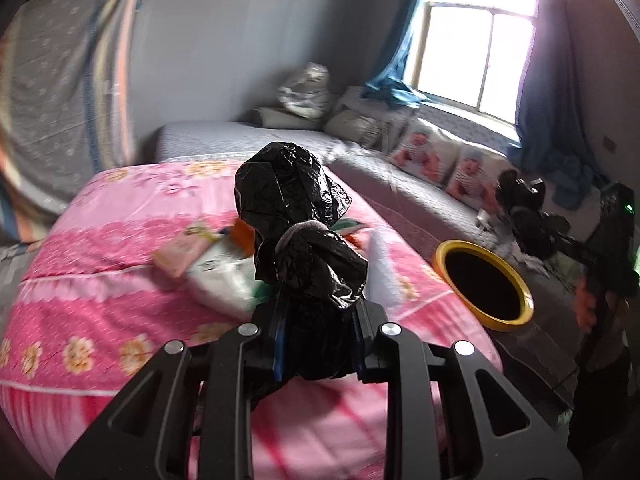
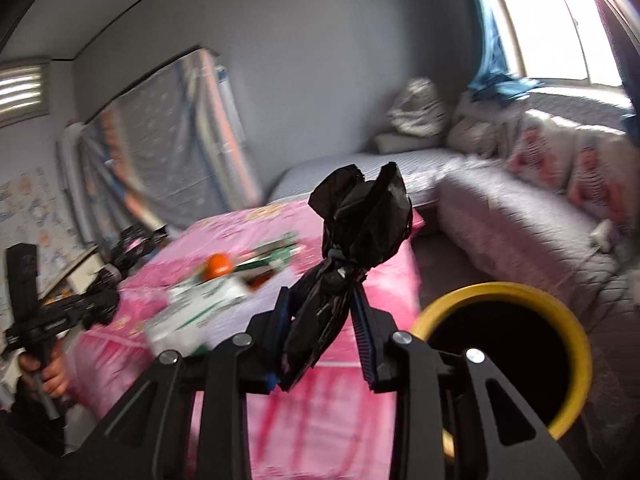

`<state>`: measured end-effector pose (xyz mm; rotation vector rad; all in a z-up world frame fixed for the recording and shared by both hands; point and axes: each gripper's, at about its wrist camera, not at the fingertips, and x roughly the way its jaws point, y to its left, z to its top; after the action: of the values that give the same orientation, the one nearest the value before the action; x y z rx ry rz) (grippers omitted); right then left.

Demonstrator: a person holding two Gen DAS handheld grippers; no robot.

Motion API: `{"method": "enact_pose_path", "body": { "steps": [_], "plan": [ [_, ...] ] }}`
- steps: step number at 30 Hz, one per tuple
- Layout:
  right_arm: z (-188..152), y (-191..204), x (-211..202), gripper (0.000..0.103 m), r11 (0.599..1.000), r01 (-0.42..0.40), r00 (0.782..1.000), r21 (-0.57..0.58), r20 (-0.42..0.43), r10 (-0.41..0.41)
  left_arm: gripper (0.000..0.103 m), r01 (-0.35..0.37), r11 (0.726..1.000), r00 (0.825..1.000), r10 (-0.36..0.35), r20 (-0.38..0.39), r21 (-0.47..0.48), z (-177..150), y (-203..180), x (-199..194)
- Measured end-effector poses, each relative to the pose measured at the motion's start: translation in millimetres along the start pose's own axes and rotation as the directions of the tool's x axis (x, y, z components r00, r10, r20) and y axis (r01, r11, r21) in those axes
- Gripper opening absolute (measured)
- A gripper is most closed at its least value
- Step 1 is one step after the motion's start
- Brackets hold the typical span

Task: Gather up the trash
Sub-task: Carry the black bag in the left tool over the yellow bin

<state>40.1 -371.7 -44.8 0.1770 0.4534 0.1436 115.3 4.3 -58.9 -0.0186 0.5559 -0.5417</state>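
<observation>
My left gripper [image 1: 320, 304] is shut on a tied black trash bag [image 1: 296, 216] and holds it above the pink floral bedspread [image 1: 100, 280]. My right gripper [image 2: 322, 300] is shut on a second black bag [image 2: 360, 216], up over the bed's edge beside the yellow-rimmed bin [image 2: 560, 320]. The bin [image 1: 486, 282] stands to the right of the bed. Loose trash lies on the bed: a white and green package [image 2: 200, 304], an orange item [image 2: 218, 264], a pink packet [image 1: 180, 248]. The right gripper with its bag [image 1: 520, 200] shows at the right of the left wrist view.
A grey couch [image 1: 400, 176] with baby-print cushions [image 1: 424, 152] runs under the window [image 1: 476, 40]. A covered mattress [image 1: 60, 80] leans on the far wall. The other hand and gripper [image 2: 40, 312] show at the far left of the right wrist view.
</observation>
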Motion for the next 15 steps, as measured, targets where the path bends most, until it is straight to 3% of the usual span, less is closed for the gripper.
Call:
{"method": "enact_pose_path", "body": {
  "steps": [6, 15],
  "plan": [
    [-1, -39, 3, 0.028, 0.992, 0.122, 0.992, 0.029, 0.017, -0.122, 0.023, 0.097, 0.99, 0.995, -0.096, -0.02, 0.101, 15, -43, 26],
    [-21, -90, 15, 0.028, 0.966, 0.231, 0.973, 0.113, -0.015, -0.231, 0.023, 0.215, 0.957, 0.977, -0.209, -0.052, 0.193, 37, -106, 63]
  ]
}}
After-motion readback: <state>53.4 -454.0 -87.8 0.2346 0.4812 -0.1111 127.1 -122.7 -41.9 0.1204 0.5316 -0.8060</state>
